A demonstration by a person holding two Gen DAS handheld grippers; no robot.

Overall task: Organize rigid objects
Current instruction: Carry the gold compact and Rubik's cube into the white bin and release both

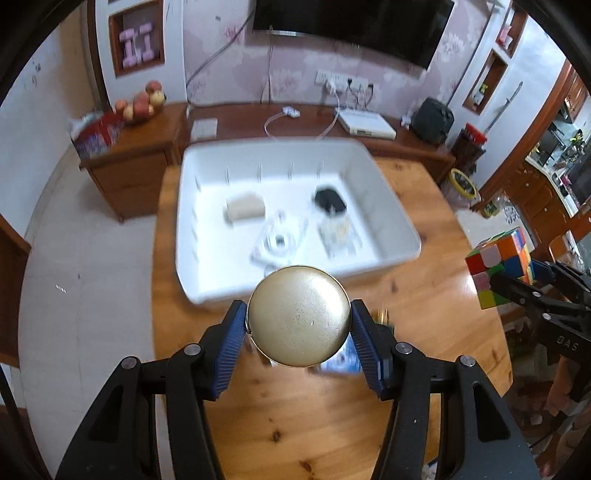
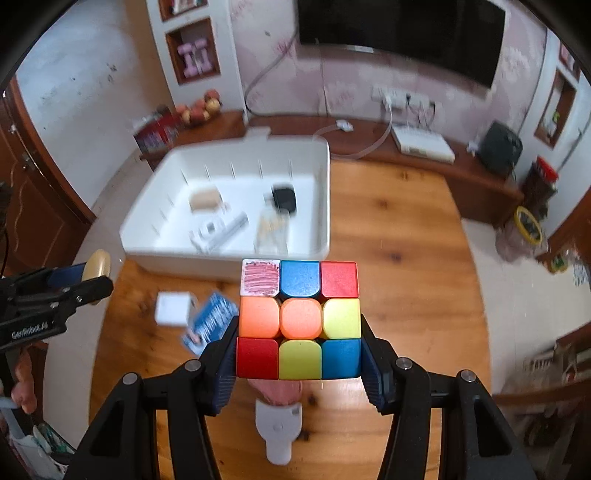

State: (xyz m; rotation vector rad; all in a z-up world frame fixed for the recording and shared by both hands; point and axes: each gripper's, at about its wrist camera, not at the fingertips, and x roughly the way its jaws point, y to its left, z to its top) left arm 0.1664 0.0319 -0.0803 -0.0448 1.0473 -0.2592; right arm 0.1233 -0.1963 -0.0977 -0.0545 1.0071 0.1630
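It was a home living room: a wall-mounted television (image 1: 354,26) hung above a long wooden cabinet (image 1: 406,142), fruit (image 1: 142,101) sat nearby, and a kitchen (image 1: 561,155) opened beyond.

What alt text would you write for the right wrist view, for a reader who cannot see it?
The right claw grips a colourful puzzle cube above a wooden table. Behind it sits a white bin holding small items; the left claw holds a gold round tin.

A bin (image 2: 325,206) sits on the tabletop (image 2: 406,258) at its far side, holding several small items. Nearer, a small box (image 2: 173,308) lies just left of a packet (image 2: 212,321). A cabinet (image 2: 424,162) stands behind the tabletop.
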